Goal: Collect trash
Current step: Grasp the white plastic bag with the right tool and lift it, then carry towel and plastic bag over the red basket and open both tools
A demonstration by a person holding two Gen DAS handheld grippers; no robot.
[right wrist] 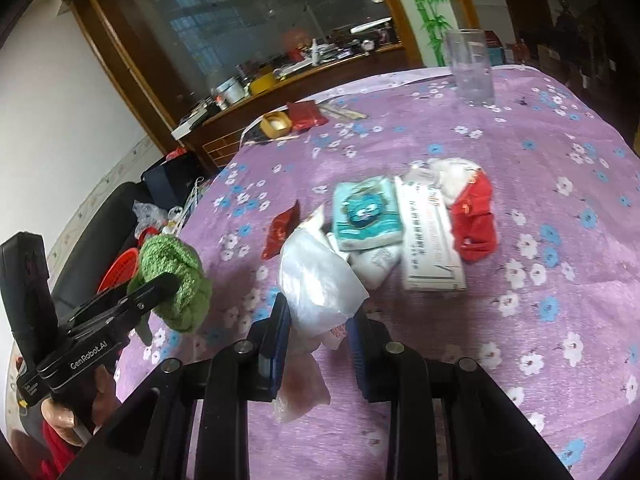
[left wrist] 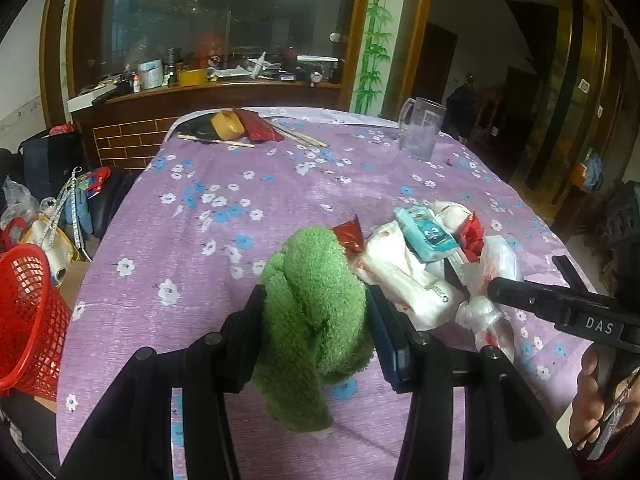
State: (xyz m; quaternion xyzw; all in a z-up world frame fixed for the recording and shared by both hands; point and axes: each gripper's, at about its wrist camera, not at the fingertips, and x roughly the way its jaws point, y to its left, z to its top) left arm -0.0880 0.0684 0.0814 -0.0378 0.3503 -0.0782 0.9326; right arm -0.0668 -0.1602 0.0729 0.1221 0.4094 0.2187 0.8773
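My left claw (left wrist: 316, 304) clamps the green cloth (left wrist: 312, 320); right claw (right wrist: 320, 320) grips a plastic bag (right wrist: 320, 280), likely bound for the red basket (left wrist: 28, 320).

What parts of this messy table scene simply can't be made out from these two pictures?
- Red basket: cut off by the left wrist view's left edge; contents unseen.
- White box: print blurred in the right wrist view.
- Plastic bag in the right claw: contents unclear, and it hides the cloth beneath.
- Green towel in the left claw: blocks the tablecloth behind it.
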